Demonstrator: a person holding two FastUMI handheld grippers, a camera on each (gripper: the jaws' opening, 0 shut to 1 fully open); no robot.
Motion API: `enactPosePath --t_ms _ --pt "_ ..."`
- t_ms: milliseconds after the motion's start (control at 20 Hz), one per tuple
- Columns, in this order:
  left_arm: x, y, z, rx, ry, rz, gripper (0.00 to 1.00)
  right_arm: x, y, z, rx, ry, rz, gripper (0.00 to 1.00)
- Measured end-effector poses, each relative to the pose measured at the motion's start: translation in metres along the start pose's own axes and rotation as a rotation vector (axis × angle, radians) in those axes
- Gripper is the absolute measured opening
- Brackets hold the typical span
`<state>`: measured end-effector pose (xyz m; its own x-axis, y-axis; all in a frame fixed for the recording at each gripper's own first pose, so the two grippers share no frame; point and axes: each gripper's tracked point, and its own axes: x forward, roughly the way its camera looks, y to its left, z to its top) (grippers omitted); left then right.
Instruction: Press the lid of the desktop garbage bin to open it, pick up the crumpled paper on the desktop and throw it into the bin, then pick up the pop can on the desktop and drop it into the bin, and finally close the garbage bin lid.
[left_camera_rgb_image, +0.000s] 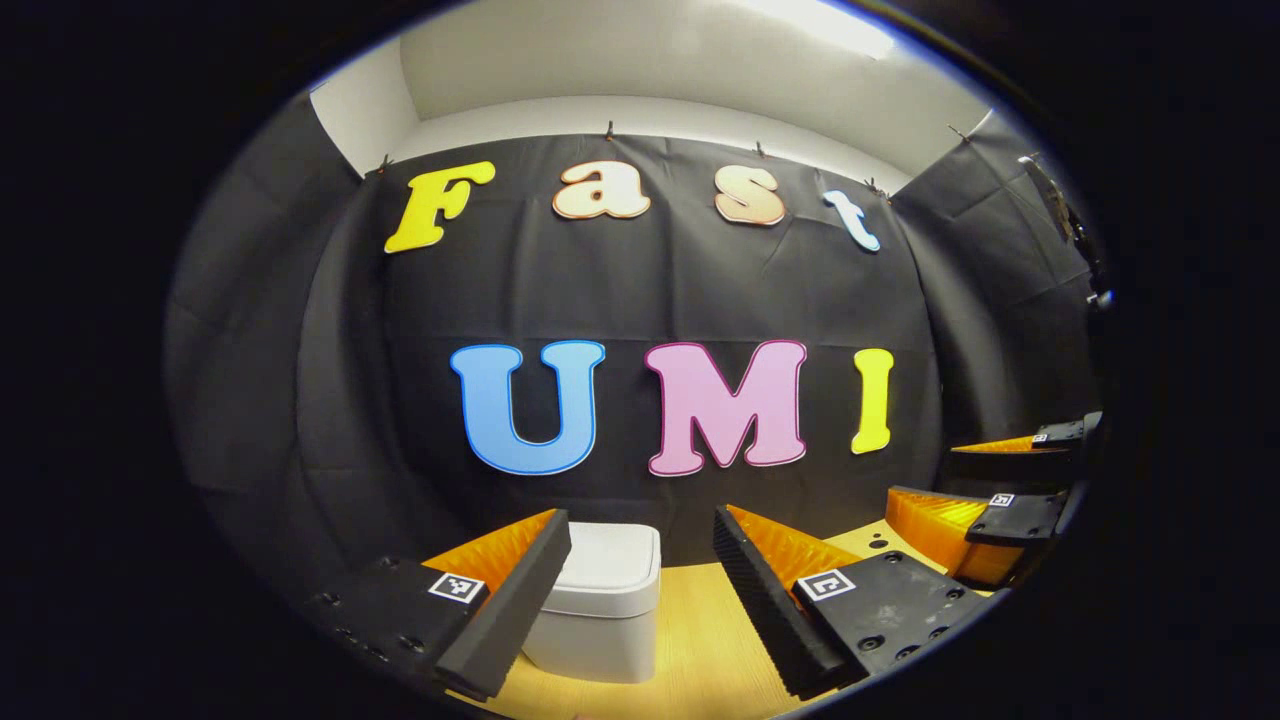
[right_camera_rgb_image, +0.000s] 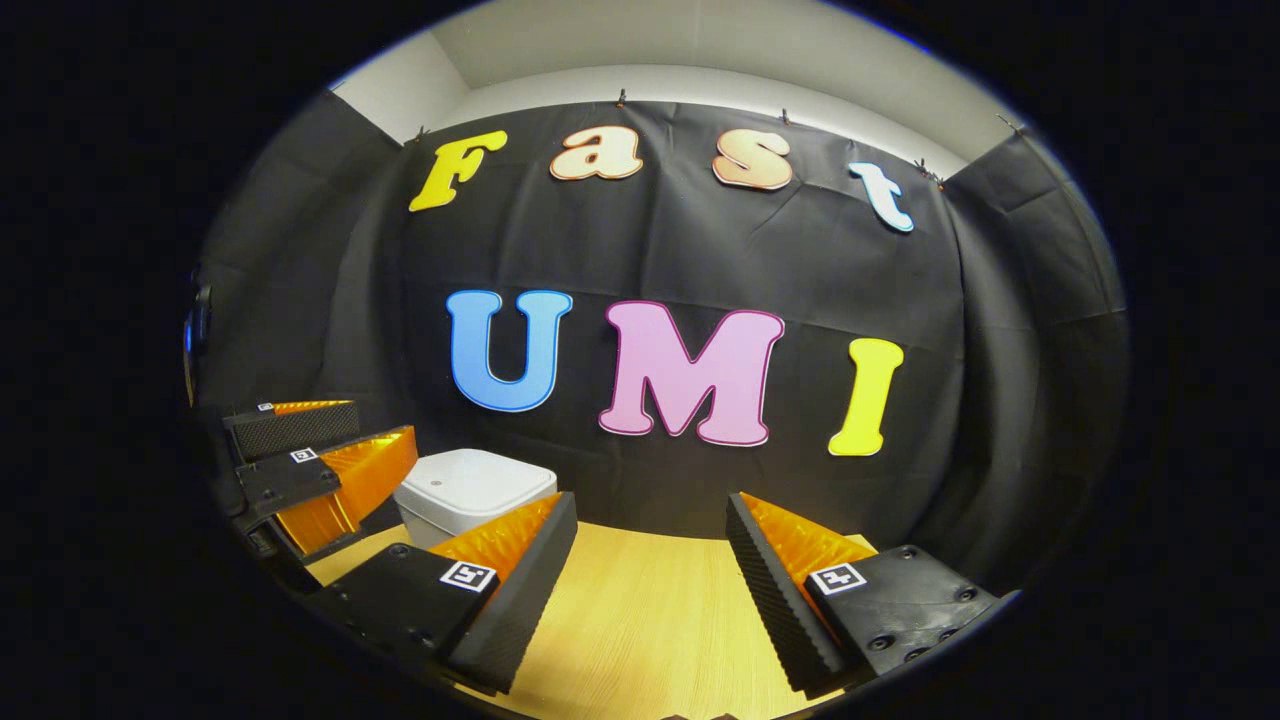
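Bins: one bin (left_camera_rgb_image: 600, 600), lid shut, standing on the table (left_camera_rgb_image: 700, 640) by the black wall.
Grippers: two, both spread wide and empty.
Left gripper (left_camera_rgb_image: 640, 600): bin just ahead, behind its left finger.
Right gripper (right_camera_rgb_image: 650, 590): bin (right_camera_rgb_image: 470, 495) ahead-left, apart.

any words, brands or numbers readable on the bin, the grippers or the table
bin: no text; lid and walls look plain.
left gripper: no words; each finger carries a square black-and-white marker, a coded pattern, not text.
right gripper: the same kind of square marker, no words.
table: no text.
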<state>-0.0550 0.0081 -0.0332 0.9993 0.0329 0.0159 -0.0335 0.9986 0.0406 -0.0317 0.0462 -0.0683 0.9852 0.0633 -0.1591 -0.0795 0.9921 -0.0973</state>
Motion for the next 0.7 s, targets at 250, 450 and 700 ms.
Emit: enactPosePath --t_ms 250,450,700 --pt "0.0052 -0.0091 0.0045 -0.002 -0.011 -0.029 0.98 0.0011 -0.0099 0.0090 0.018 -0.021 -0.029 0.98" --pt "0.0065 -0.0101 0.0028 -0.002 -0.009 -0.031 0.98 0.0007 -0.0117 0.0096 0.033 -0.022 -0.037 0.97" --pt "0.0084 -0.0043 -0.0016 -0.013 -0.001 -0.029 0.98 -0.0018 -0.0064 0.0069 0.028 -0.018 -0.037 0.97"
